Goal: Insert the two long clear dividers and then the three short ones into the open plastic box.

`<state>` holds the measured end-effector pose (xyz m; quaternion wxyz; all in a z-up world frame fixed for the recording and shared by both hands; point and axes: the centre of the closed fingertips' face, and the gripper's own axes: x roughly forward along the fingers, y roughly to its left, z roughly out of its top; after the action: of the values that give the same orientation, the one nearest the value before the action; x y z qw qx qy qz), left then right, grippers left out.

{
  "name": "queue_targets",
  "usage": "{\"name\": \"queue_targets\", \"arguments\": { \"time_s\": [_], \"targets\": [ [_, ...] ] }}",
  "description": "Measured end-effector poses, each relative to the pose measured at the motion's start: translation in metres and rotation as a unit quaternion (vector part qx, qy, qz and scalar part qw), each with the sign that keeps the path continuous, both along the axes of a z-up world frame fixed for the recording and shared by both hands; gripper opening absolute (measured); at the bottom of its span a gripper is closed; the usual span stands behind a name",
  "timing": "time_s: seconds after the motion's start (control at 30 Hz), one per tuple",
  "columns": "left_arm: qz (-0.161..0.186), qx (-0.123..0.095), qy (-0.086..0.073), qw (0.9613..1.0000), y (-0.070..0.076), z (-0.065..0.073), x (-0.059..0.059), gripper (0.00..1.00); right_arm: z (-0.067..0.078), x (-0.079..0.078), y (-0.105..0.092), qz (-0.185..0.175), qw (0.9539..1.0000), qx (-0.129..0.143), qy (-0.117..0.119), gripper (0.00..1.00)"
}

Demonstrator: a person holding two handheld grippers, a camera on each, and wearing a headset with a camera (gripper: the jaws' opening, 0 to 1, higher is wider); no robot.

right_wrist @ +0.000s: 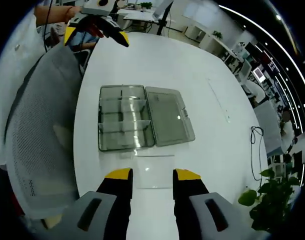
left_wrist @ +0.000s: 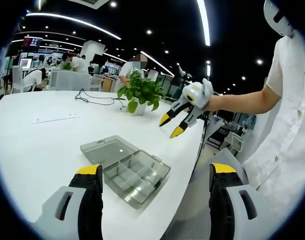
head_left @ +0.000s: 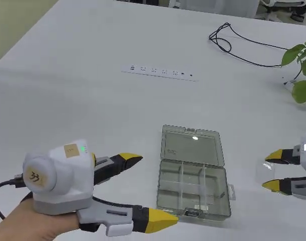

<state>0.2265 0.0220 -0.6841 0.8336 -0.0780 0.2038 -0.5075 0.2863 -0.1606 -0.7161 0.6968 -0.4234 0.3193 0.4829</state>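
Observation:
The open clear plastic box (head_left: pixel 193 193) lies on the white table with its lid (head_left: pixel 192 145) folded flat behind it. Clear dividers stand inside and split it into compartments (right_wrist: pixel 123 122). My left gripper (head_left: pixel 148 190) hovers open just left of the box, nothing between its fingers; the box (left_wrist: pixel 127 167) lies ahead of its jaws. My right gripper (head_left: pixel 271 170) is open to the right of the box. A clear divider piece (right_wrist: pixel 147 181) lies flat on the table by its fingertips (right_wrist: pixel 120 174), and a thin clear strip (right_wrist: pixel 147 156) lies between it and the box.
A white power strip (head_left: pixel 158 71) lies farther back on the table (head_left: pixel 67 90), with a black cable (head_left: pixel 233 42) and a green plant (head_left: pixel 301 65) at the back right. A grey mesh chair (right_wrist: pixel 37 135) stands at the table's near edge.

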Motion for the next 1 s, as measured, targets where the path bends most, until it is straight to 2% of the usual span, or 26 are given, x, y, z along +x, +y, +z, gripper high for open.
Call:
{"name": "queue_targets", "arguments": {
  "time_s": [0.13,0.2,0.23,0.3,0.4,0.5,0.57,0.63,0.7,0.8,0.87,1.0],
  "targets": [
    [0.009,-0.007,0.002,0.9999,-0.001,0.007,0.004,0.87,0.02,-0.006,0.023,0.003,0.9996,0.02,-0.018,0.32],
    [0.016,-0.019,0.004,0.9997,-0.003,0.014,0.007,0.84,0.031,-0.009,0.037,0.009,0.999,0.026,-0.034,0.32],
    [0.024,-0.028,0.012,0.9992,-0.004,0.018,0.009,0.84,0.036,-0.012,0.045,0.011,0.9986,0.031,-0.04,0.33],
    [0.025,-0.047,0.008,0.9985,-0.008,0.027,0.011,0.82,0.043,-0.016,0.055,0.016,0.9978,0.042,-0.049,0.33],
    [0.031,-0.053,0.017,0.998,-0.012,0.033,0.015,0.79,0.052,-0.024,0.07,0.021,0.9967,0.053,-0.058,0.33],
    [0.036,-0.063,0.025,0.997,-0.016,0.038,0.017,0.74,0.058,-0.032,0.084,0.033,0.9955,0.048,-0.075,0.33],
    [0.038,-0.072,0.046,0.9956,-0.02,0.04,0.016,0.72,0.06,-0.037,0.091,0.037,0.9949,0.044,-0.082,0.33],
    [0.038,-0.081,0.045,0.995,-0.022,0.043,0.016,0.7,0.06,-0.041,0.096,0.044,0.9943,0.04,-0.088,0.33],
    [0.039,-0.085,0.074,0.9929,-0.024,0.041,0.014,0.67,0.06,-0.045,0.102,0.05,0.9936,0.038,-0.093,0.33],
    [0.037,-0.088,0.083,0.992,-0.028,0.041,0.013,0.61,0.061,-0.05,0.11,0.061,0.9922,0.027,-0.105,0.33],
    [0.03,-0.096,0.088,0.991,-0.032,0.044,0.01,0.54,0.061,-0.054,0.115,0.067,0.9916,0.024,-0.108,0.33],
    [0.027,-0.105,0.108,0.9882,-0.04,0.044,0.007,0.46,0.064,-0.058,0.123,0.073,0.9906,0.023,-0.113,0.33]
  ]
}}
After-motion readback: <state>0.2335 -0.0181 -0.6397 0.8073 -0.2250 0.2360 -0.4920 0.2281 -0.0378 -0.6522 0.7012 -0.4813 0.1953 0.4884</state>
